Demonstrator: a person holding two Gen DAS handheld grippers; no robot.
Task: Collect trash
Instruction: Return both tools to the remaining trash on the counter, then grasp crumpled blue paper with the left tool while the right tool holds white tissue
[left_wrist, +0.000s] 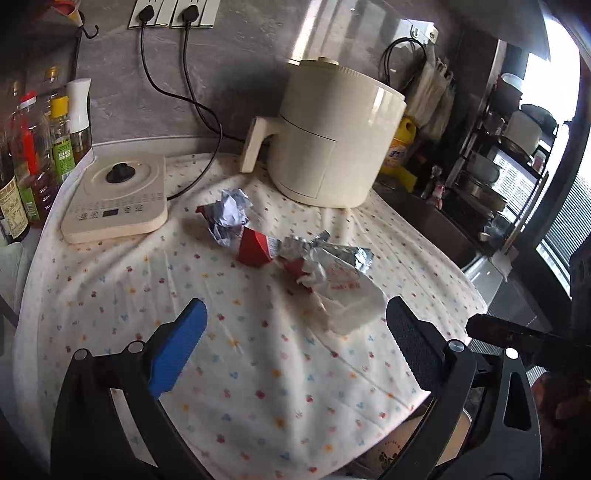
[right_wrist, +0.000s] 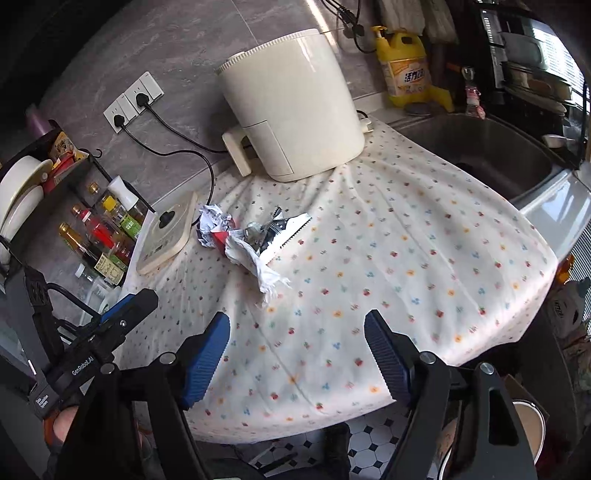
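Ahead of both grippers, mid-bench on the dotted cloth, the trash lies in a strip: crumpled paper, red-and-foil wrapper, white tissue. In the left gripper's view it runs crosswise with the tissue end nearest (probably the closer reach). The right gripper hangs farther back. Both jaws are spread, empty.

We hold our left hand-held gripper and right hand-held gripper side by side, tipped down, both with jaws wide apart and nothing between them.
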